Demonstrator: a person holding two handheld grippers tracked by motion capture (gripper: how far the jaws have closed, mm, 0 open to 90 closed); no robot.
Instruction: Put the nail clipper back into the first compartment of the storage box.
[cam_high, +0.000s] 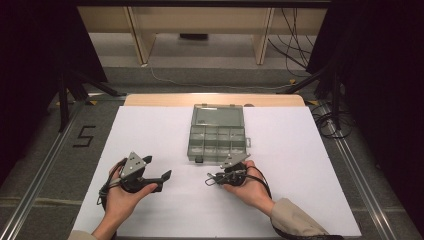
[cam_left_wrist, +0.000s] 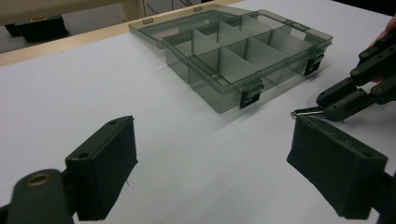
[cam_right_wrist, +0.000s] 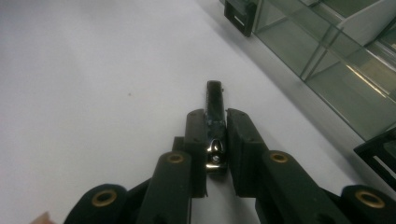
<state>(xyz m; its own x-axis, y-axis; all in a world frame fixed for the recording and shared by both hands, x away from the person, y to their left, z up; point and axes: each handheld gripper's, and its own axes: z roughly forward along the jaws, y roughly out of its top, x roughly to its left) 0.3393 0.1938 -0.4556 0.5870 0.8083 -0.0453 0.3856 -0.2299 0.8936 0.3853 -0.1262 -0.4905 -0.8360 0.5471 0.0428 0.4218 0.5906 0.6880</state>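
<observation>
— While we look along the right gripper (cam_right_wrist: 215, 122), what sits between its jaws?

— We record a small metal clip (cam_right_wrist: 214, 100), shiny and narrow, pinched between the two black jaws, which are closed on it. Its dark tip sticks out past the jaw ends, above the white table (cam_right_wrist: 93, 70).

— Where does that place the clip relative to the box?

— From the high view, we find the right gripper (cam_high: 214, 178) with the clip (cam_high: 212, 179) just in front of the near edge of the grey compartment box (cam_high: 217, 137), apart from it. The box stands with its lid laid back flat and its latches facing us.

— And the left gripper?

— We note the left gripper (cam_high: 159, 172) with its jaws spread wide, holding nothing. In its own view the clip (cam_left_wrist: 306, 112) lies beyond its right jaw, well apart from the left gripper (cam_left_wrist: 212, 168), near the box (cam_left_wrist: 243, 56) front.
</observation>
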